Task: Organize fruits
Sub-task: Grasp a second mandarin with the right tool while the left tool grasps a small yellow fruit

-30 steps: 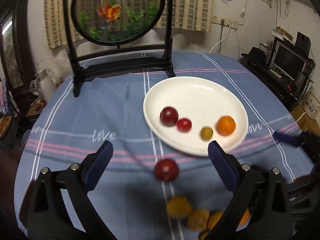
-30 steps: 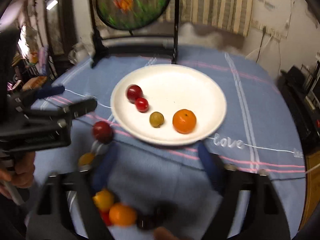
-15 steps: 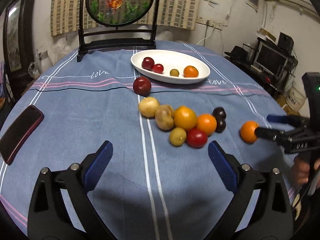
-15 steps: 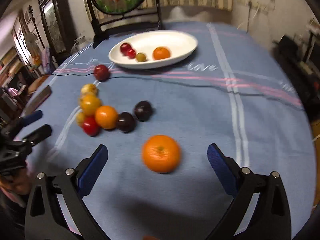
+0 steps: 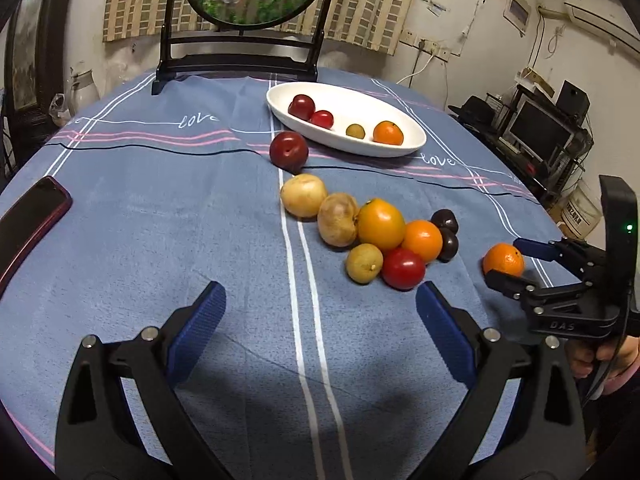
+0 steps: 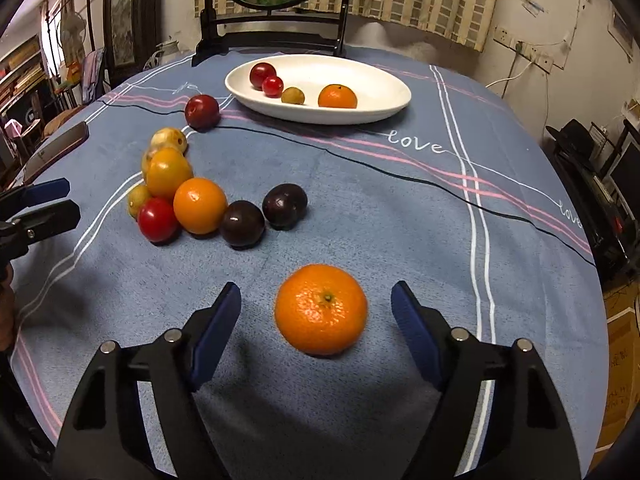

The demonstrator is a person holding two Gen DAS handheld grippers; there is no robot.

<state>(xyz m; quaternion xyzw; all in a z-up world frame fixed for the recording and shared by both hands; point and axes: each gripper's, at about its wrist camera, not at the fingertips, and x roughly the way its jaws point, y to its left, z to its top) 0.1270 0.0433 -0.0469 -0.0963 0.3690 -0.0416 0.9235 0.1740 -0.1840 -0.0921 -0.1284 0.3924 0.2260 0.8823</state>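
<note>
Right gripper [image 6: 316,308] closing around the lone tangerine [image 6: 321,309] on the cloth, pads not yet touching. Left gripper [image 5: 318,312] spread, empty. Plate [image 6: 384,108] at twelve o'clock. Centre the fruit; squeeze gently to avoid bruising.

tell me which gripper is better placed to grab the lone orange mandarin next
Right. The right gripper already straddles the lone orange mandarin, its jaws closing with gaps left on both sides. The left gripper is open over bare blue tablecloth, short of the fruit cluster.
</note>
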